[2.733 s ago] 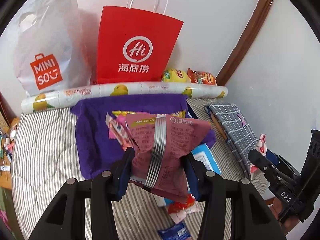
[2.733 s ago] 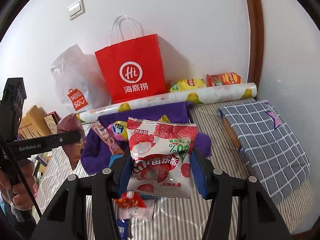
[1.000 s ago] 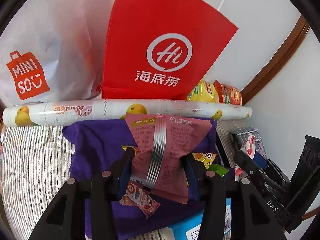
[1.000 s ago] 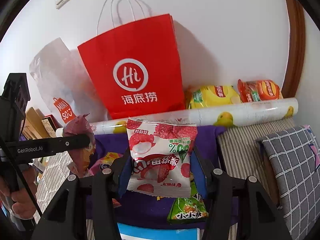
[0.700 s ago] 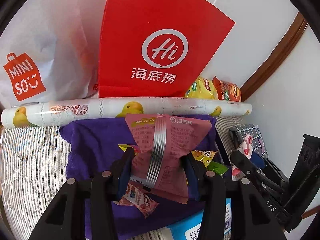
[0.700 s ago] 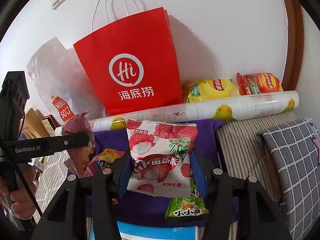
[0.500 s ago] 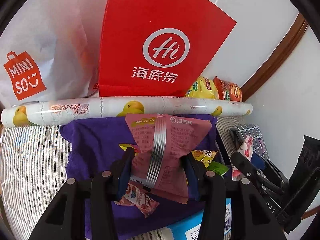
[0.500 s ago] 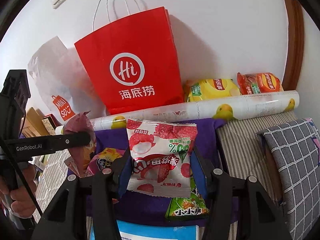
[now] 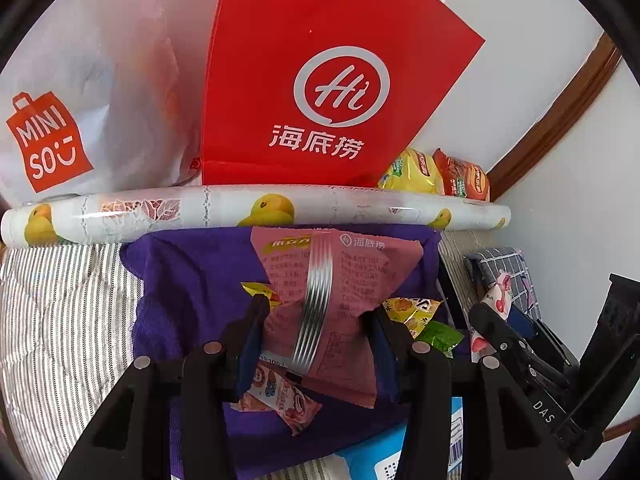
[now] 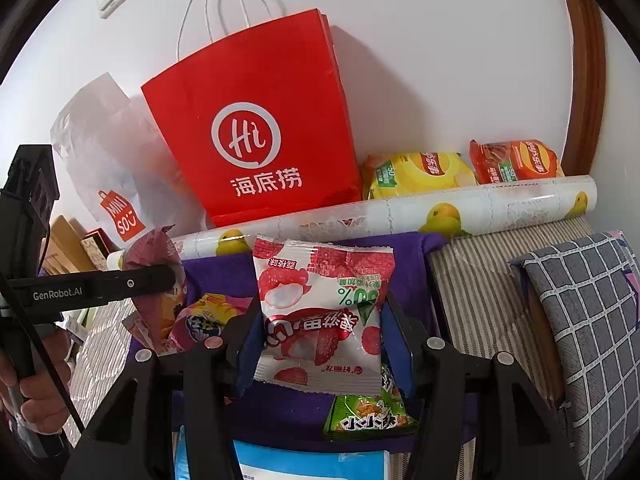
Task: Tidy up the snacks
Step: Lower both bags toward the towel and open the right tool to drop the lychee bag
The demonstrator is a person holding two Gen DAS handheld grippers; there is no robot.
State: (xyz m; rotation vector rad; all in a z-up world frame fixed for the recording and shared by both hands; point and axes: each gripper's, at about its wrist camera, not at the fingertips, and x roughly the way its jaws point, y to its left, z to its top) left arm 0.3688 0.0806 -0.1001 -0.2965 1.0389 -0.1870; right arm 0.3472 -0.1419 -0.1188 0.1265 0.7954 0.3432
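In the left wrist view my left gripper (image 9: 316, 320) is shut on a dusty pink snack packet (image 9: 348, 272) with a silver seam, held above the purple cloth (image 9: 192, 288). The red paper bag (image 9: 320, 92) stands upright just behind, against the wall. In the right wrist view my right gripper (image 10: 320, 336) is shut on a white and red lychee snack packet (image 10: 320, 304). The red paper bag (image 10: 256, 132) stands beyond it, its top edge closed. At the left of that view, the left gripper (image 10: 152, 280) holds the pink packet (image 10: 154, 252).
A white plastic bag (image 9: 80, 100) leans left of the red bag. A duck-print roll (image 9: 160, 212) lies in front of both bags. Yellow (image 10: 416, 172) and orange (image 10: 516, 160) chip bags sit behind it. Loose packets (image 10: 368, 412) lie on the cloth. A checked pillow (image 10: 588, 304) lies at right.
Since the earliest frames both grippers have come forward over the purple cloth toward the red bag, each still holding its packet. Over the last second they have hardly moved.
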